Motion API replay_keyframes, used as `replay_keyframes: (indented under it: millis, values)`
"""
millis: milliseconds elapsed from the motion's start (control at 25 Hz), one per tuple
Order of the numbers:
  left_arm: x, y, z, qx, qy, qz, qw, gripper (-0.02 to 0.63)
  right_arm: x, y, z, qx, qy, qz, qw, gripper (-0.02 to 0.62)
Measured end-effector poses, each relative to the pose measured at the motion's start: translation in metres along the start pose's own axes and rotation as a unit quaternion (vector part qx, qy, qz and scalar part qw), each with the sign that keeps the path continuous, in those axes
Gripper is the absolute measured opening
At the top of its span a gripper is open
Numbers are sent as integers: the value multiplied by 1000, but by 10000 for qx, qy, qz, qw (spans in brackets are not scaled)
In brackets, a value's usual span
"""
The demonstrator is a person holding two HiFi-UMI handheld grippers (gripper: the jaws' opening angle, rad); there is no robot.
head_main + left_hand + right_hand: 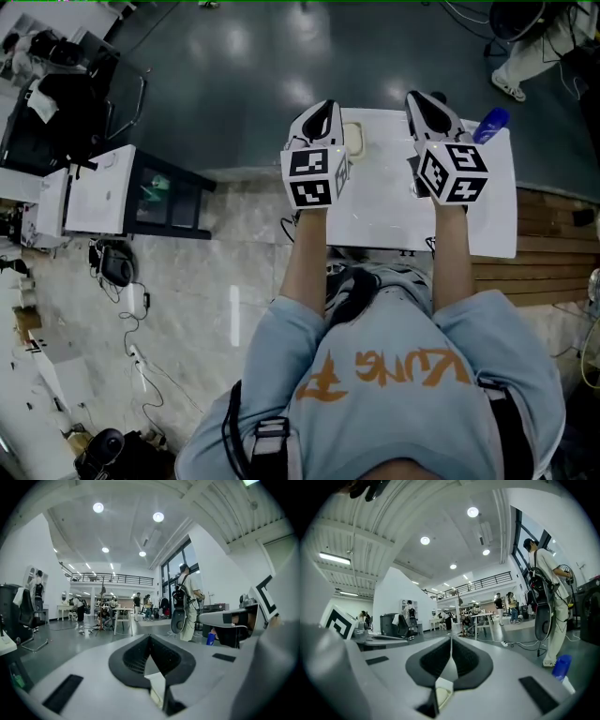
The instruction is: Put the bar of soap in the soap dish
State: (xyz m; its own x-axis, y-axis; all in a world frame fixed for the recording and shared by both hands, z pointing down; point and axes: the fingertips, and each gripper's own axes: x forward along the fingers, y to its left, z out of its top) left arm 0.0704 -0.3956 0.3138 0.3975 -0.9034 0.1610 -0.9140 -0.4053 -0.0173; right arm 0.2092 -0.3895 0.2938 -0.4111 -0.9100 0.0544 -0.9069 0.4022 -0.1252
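Note:
A pale soap dish [354, 139] with rounded corners lies on the white table [384, 220], partly hidden behind my left gripper. Through the gap under the right jaws a cream bar of soap [442, 697] shows in a white surround; whether it rests in the dish I cannot tell. My left gripper [325, 106] hovers above the table just left of the dish, its jaws closed tip to tip [150, 637] with nothing between them. My right gripper [424, 97] is held level to the dish's right, also shut [451, 642] and empty. Both point out across the room.
A blue bottle [491, 124] stands at the table's far right corner. Wooden boards [548, 248] lie to the right of the table. A black cart [155, 192] with white boxes is at the left. A person with a backpack [546, 597] stands ahead.

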Motion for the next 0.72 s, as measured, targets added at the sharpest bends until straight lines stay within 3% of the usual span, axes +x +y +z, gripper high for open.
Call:
replay_keyframes:
  millis: [720]
  values:
    - [7, -23, -3, 58, 64, -238, 9997, 23, -29, -18, 2, -105, -42, -259, 9996, 32]
